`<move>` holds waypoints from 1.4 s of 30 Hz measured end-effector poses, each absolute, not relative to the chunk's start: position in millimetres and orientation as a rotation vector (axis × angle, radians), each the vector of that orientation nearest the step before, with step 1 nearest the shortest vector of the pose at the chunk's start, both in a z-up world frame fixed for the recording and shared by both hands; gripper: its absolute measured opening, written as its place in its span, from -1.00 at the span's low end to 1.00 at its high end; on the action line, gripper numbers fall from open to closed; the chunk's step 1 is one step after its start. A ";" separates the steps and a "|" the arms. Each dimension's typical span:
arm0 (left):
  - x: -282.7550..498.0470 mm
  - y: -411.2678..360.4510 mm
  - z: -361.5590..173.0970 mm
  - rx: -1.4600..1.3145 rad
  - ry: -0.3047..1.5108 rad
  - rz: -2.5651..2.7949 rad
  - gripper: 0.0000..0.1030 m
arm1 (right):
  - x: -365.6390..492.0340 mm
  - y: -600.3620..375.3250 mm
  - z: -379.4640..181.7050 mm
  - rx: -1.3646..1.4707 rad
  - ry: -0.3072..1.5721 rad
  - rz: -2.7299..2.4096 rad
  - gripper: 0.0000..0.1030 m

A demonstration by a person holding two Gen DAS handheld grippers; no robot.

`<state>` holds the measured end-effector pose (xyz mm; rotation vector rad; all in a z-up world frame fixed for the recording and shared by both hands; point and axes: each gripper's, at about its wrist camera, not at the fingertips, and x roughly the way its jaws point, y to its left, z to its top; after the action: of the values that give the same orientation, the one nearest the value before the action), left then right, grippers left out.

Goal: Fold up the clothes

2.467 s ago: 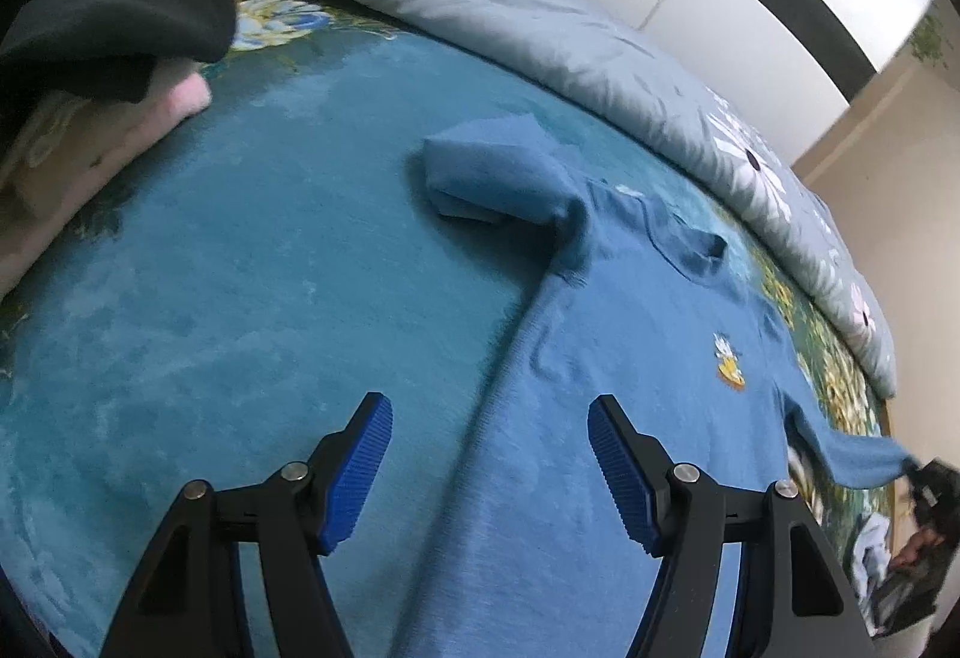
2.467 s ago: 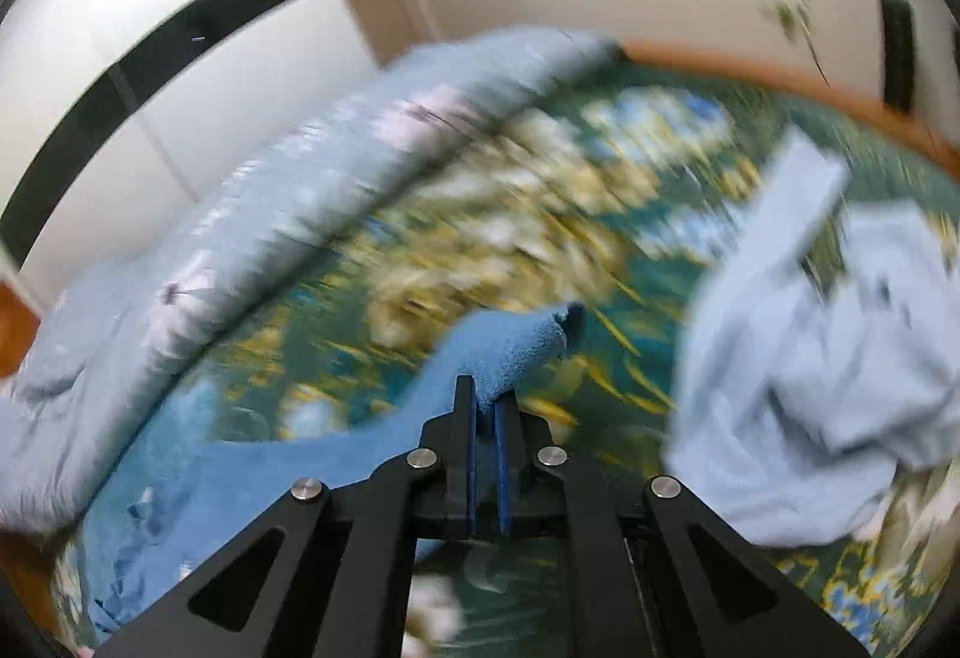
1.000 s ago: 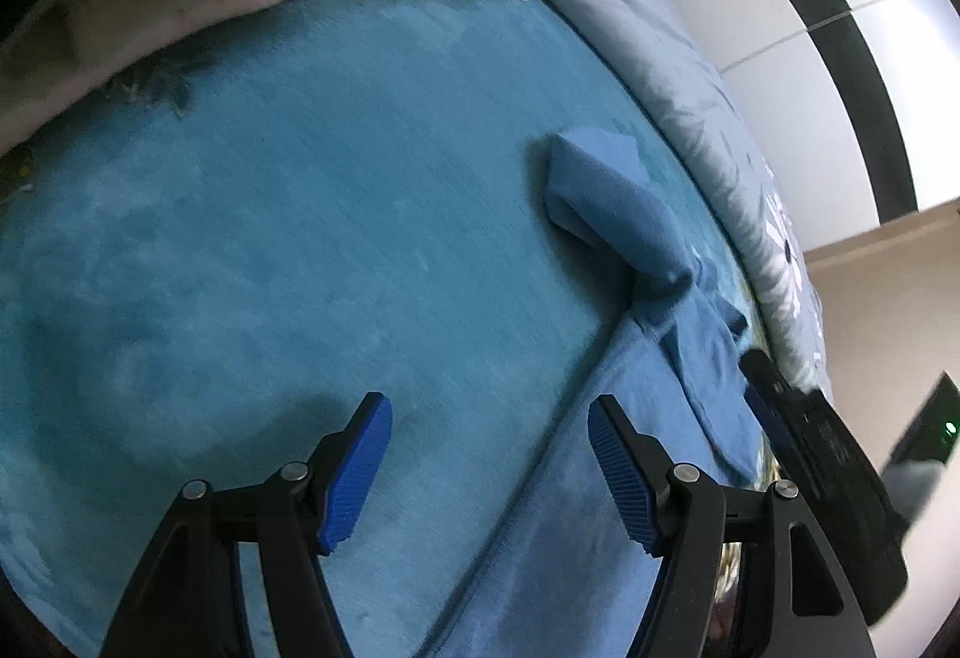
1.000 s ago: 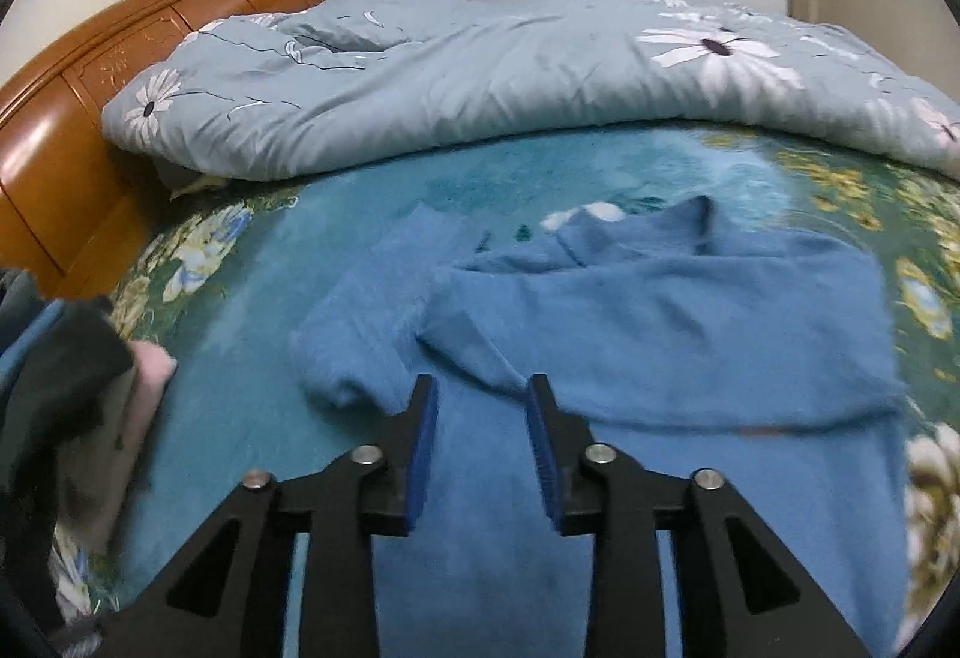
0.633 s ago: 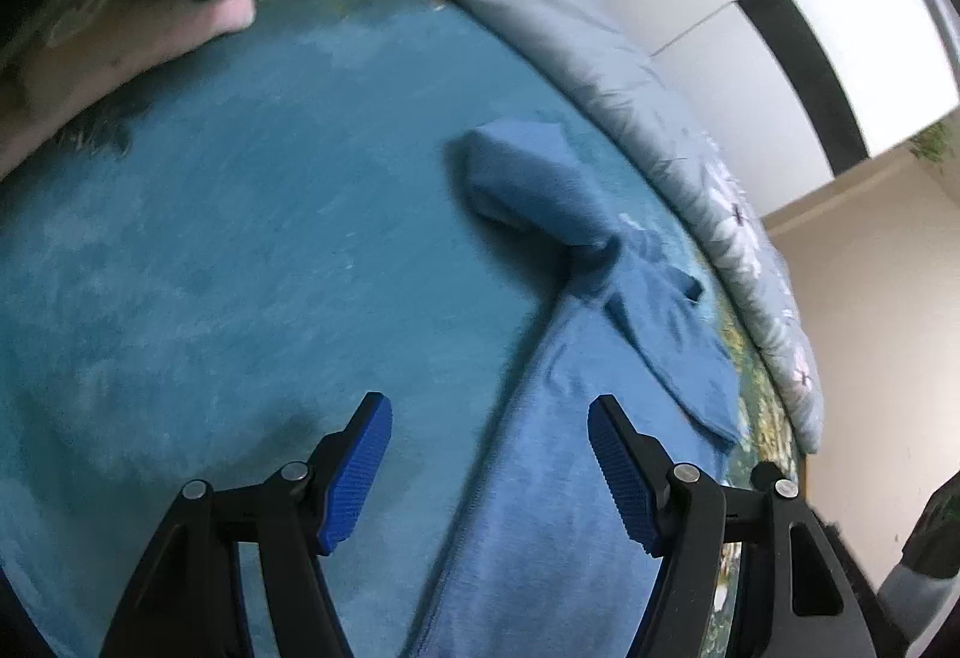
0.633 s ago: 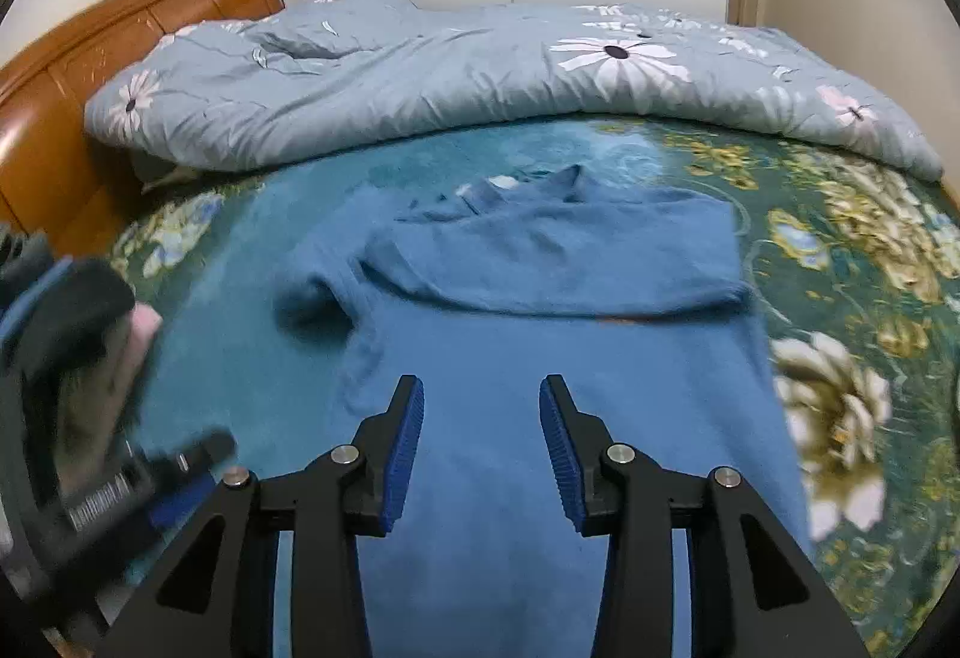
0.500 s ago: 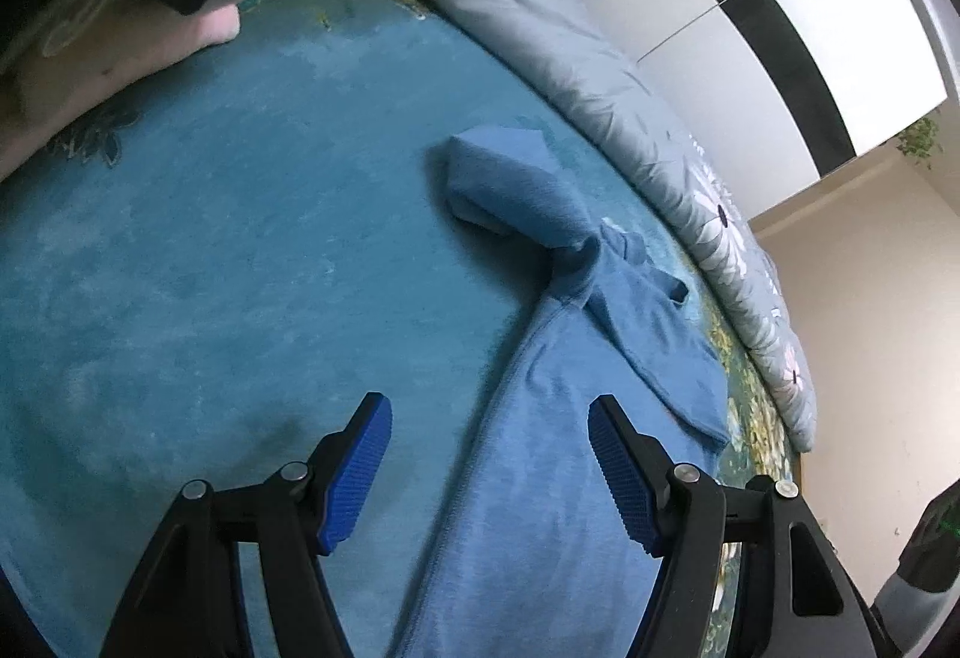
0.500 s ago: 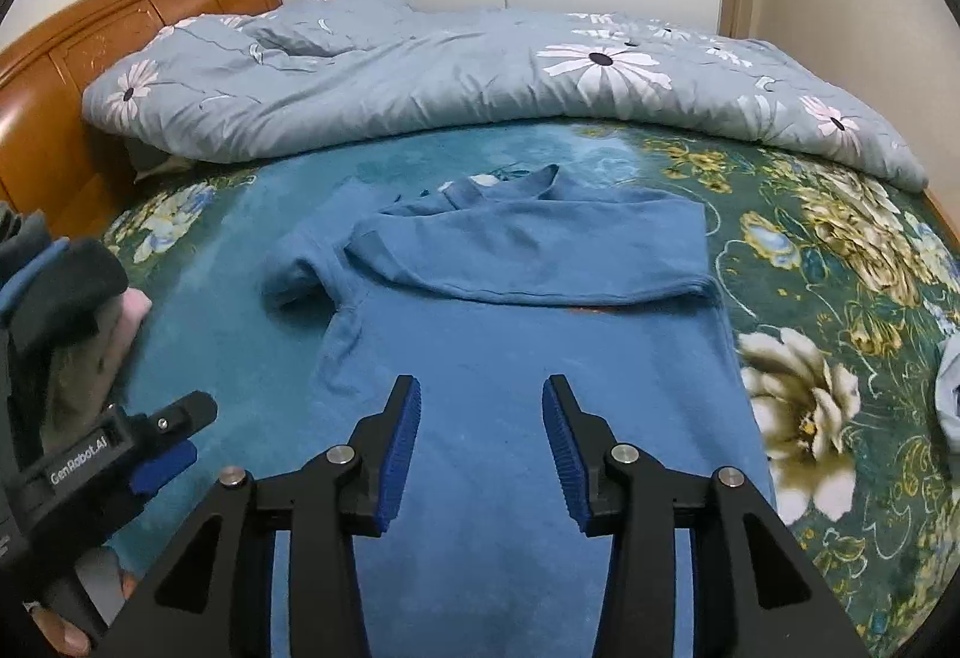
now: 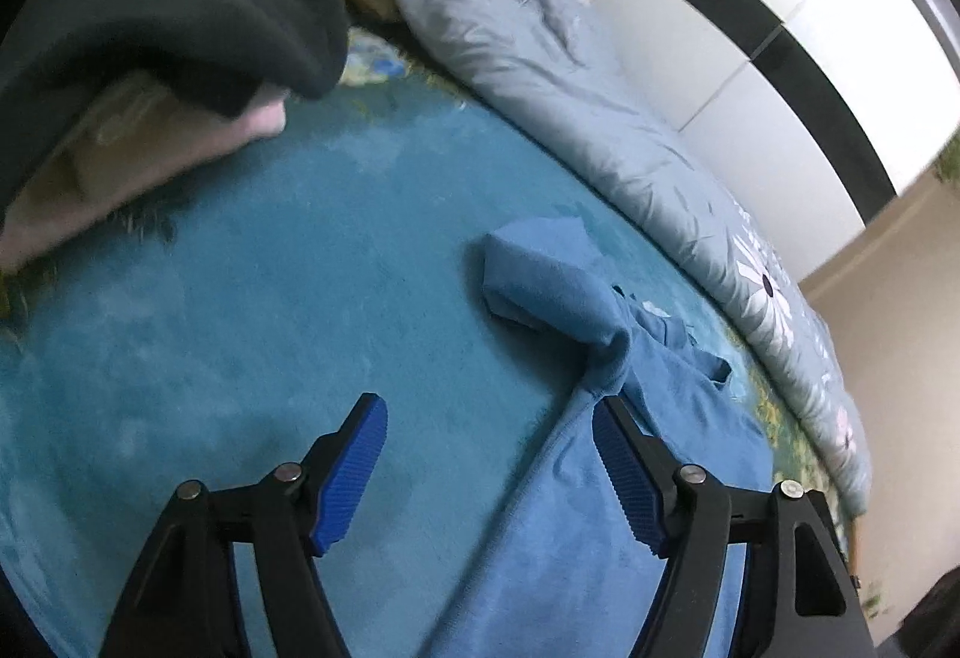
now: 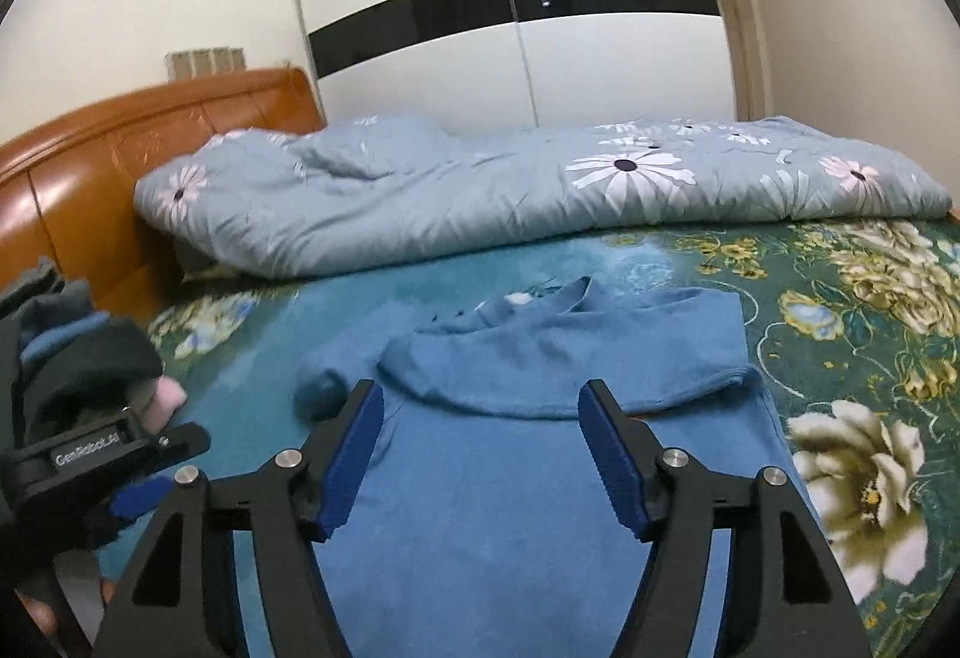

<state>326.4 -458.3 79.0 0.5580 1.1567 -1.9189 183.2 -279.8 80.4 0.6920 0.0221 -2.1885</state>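
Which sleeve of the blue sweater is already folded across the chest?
The sleeve lying flat across the blue sweater, its cuff toward the floral side. The other sleeve sticks out bunched toward the stack of folded clothes.

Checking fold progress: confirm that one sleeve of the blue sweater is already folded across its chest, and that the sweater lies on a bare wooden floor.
Not a floor. The right wrist view shows the blue sweater on the floral bedspread. One sleeve is indeed folded across its chest.
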 end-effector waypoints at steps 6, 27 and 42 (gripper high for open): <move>323.7 -453.0 88.6 0.501 1.247 -1.886 0.46 | 157.3 -254.4 60.7 0.729 -0.173 -2.234 0.46; 223.4 -630.4 48.9 0.807 1.169 -1.896 0.54 | 113.5 -197.8 37.2 0.886 -0.212 -2.096 0.49; 183.6 -655.0 18.0 0.984 1.153 -1.928 -0.91 | 100.9 -208.2 7.4 1.029 -0.206 -2.067 0.49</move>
<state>183.6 -655.0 18.0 0.9838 1.1526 -1.9285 100.9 -208.2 7.4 1.0291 -0.2059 -2.0666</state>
